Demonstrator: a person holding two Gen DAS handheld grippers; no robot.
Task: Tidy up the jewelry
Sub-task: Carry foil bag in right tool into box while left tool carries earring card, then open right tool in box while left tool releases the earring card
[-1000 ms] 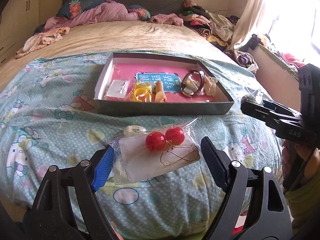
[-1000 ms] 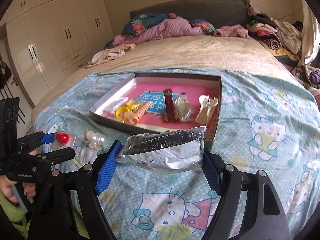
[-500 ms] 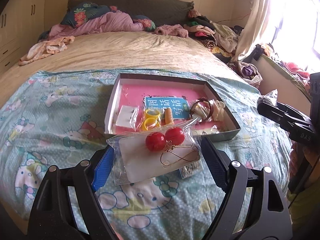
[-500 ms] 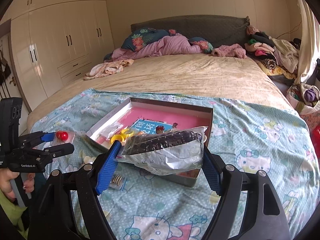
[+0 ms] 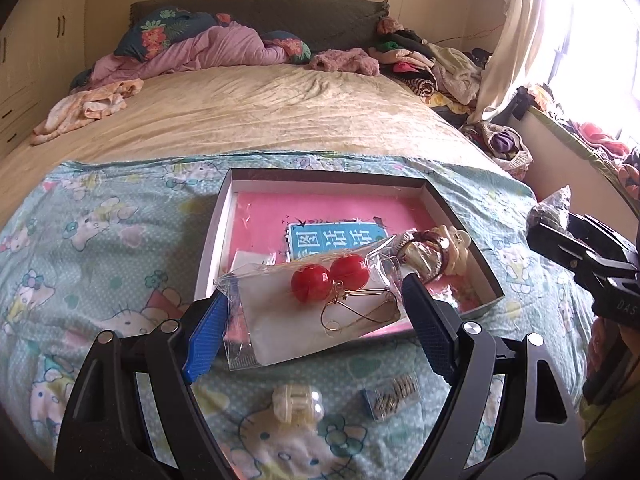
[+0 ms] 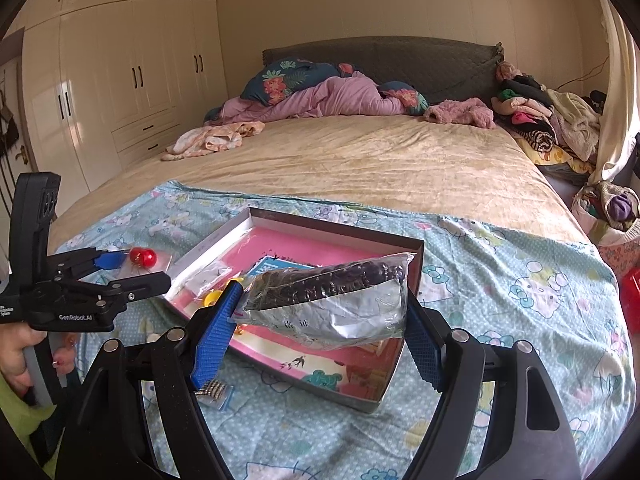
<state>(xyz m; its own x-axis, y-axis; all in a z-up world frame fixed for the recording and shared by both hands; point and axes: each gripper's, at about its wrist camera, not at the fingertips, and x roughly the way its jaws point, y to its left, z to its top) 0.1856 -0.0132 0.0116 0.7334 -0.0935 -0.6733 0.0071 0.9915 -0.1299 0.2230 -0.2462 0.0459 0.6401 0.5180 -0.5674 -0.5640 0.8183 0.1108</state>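
My left gripper (image 5: 316, 312) is shut on a clear bag of red ball earrings (image 5: 320, 304) and holds it above the near edge of the grey box (image 5: 224, 216) with its pink lining. My right gripper (image 6: 320, 316) is shut on a clear bag of dark beads (image 6: 332, 300), held over the same box (image 6: 416, 272). The box holds a blue card (image 5: 336, 240), a bracelet and a cream hair clip (image 5: 456, 252). The left gripper also shows in the right wrist view (image 6: 132, 268), and the right gripper in the left wrist view (image 5: 560, 236).
On the Hello Kitty blanket (image 5: 100, 248) in front of the box lie a white pearl clip (image 5: 296, 400) and a small bag of gold pieces (image 5: 392, 394). Piles of clothes (image 5: 432, 64) lie at the bed's far right. Wardrobes (image 6: 120, 80) stand on the left.
Both grippers have risen and moved forward over the box with their bags. The pearl clip and the small gold bag have come into view below the left gripper.
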